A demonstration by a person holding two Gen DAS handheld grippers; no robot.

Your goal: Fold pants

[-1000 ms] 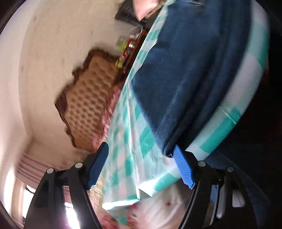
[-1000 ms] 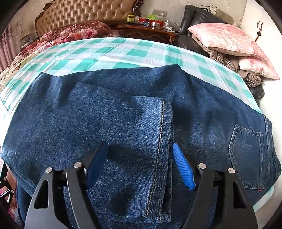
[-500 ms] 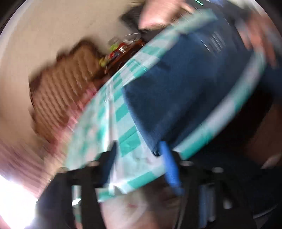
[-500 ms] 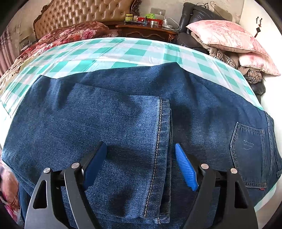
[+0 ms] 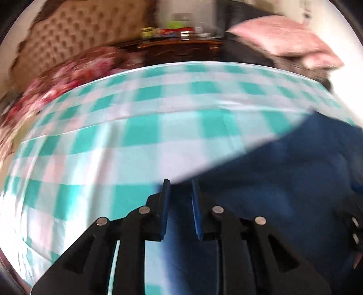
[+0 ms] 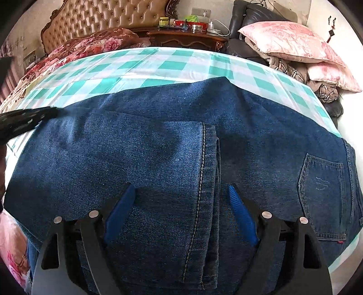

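The left claw (image 5: 180, 192) has just been closing on the jeans (image 6: 172, 145) edge; a thin pinch could slip. The right claw (image 6: 181, 204) is open above the hem (image 6: 205, 181).

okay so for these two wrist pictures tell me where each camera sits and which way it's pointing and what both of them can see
Left wrist: sits on the left gripper, angled down over the jeans' folded left edge; the narrow jaws have just been closing, denim between them, contact unclear.
Right wrist: sits on the right gripper, angled down at the leg hem folded over the jeans; the wide jaws have just been opening.
Shared: jeans, checked cloth, headboard, nightstand, pink pillow. The left gripper also shows at the right view's left edge.
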